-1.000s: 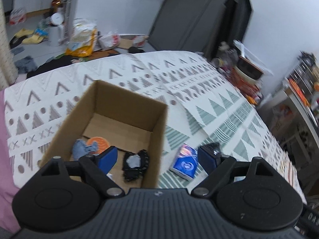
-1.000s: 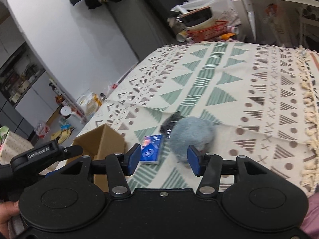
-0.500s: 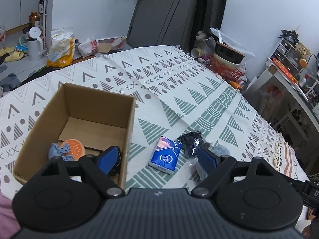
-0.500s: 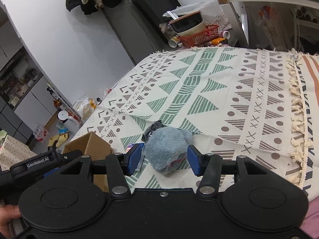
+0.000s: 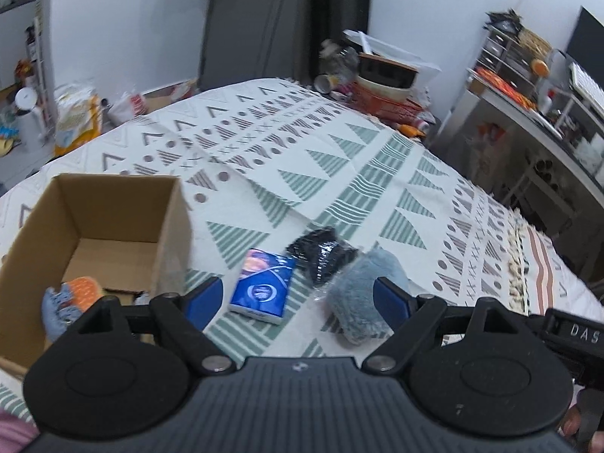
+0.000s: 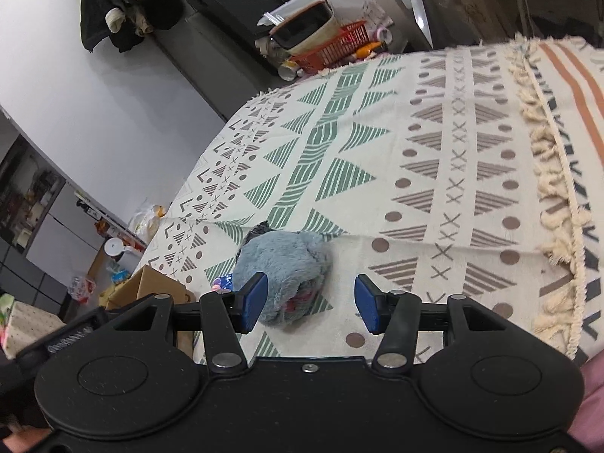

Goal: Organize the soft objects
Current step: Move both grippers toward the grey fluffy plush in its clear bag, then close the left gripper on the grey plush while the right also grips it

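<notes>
Two tongs, both spread apart and holding nothing: my right tongs (image 6: 309, 302) bracket the grey-blue plush (image 6: 283, 268) on the patterned cloth (image 6: 434, 143). My left tongs (image 5: 298, 298) hover above the blue tissue pack (image 5: 262, 285). Beyond lie a black bundle (image 5: 321, 253), perhaps fabric, and the cardboard box (image 5: 166, 219) holding an orange-blue toy (image 5: 71, 296).

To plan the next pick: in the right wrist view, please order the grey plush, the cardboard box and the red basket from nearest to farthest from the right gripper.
1. Grey plush, between its fingers.
2. Cardboard box, left.
3. Red basket, beyond the bed.
</notes>
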